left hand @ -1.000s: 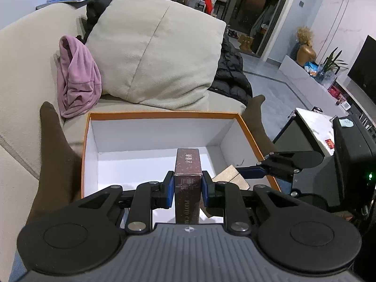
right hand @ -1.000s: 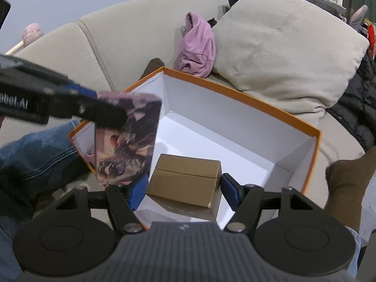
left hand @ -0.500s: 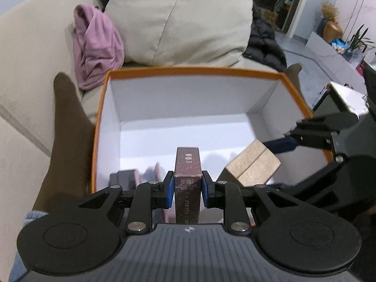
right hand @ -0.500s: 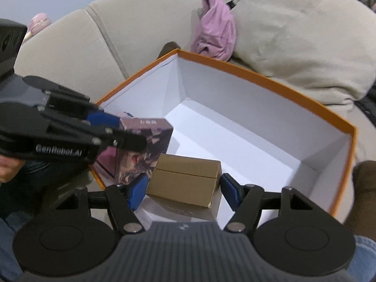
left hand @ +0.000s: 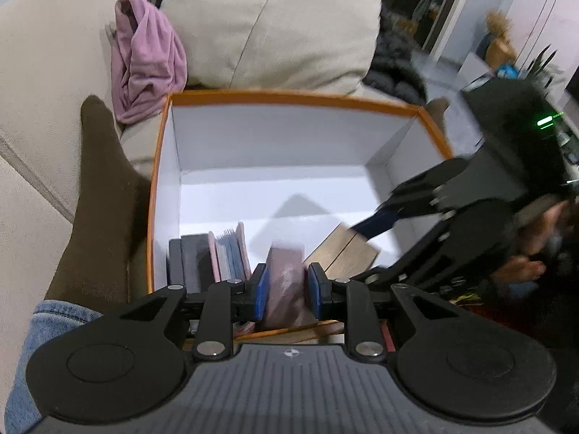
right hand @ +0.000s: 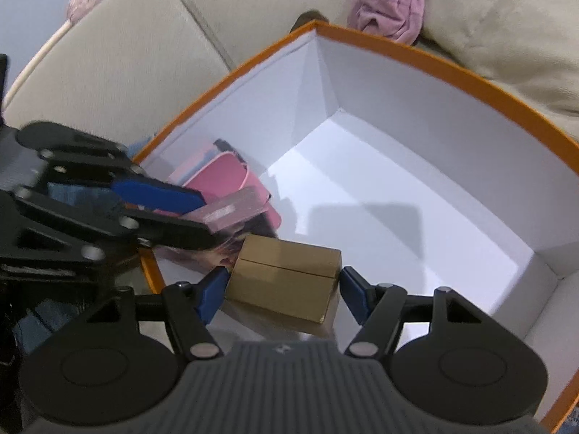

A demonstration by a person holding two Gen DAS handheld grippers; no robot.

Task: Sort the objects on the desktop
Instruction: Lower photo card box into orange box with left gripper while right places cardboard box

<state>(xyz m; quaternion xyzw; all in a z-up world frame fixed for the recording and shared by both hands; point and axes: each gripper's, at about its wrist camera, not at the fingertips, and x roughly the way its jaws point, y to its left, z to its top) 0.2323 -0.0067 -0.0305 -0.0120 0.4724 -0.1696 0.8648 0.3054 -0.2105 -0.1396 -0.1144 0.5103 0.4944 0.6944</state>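
An orange-rimmed white box [left hand: 296,98] sits on the sofa; it also shows in the right wrist view [right hand: 452,68]. My left gripper [left hand: 287,291] is shut on a purple card box [left hand: 284,289] and holds it inside the box's near edge, beside upright pink and grey items [left hand: 213,256]. My right gripper [right hand: 282,287] is shut on a brown cardboard box [right hand: 286,278], held low inside the box, next to the card box [right hand: 235,209]. The brown box also shows in the left wrist view [left hand: 342,253].
A beige cushion [left hand: 275,25] and a pink cloth [left hand: 144,61] lie behind the box. A dark-socked foot [left hand: 97,188] rests at its left side. Pink items [right hand: 224,177] stand in the box's near left corner.
Both grippers have moved down into the white box with their objects. The card box now sits low by the upright items, and the brown box is closer to the floor of the box.
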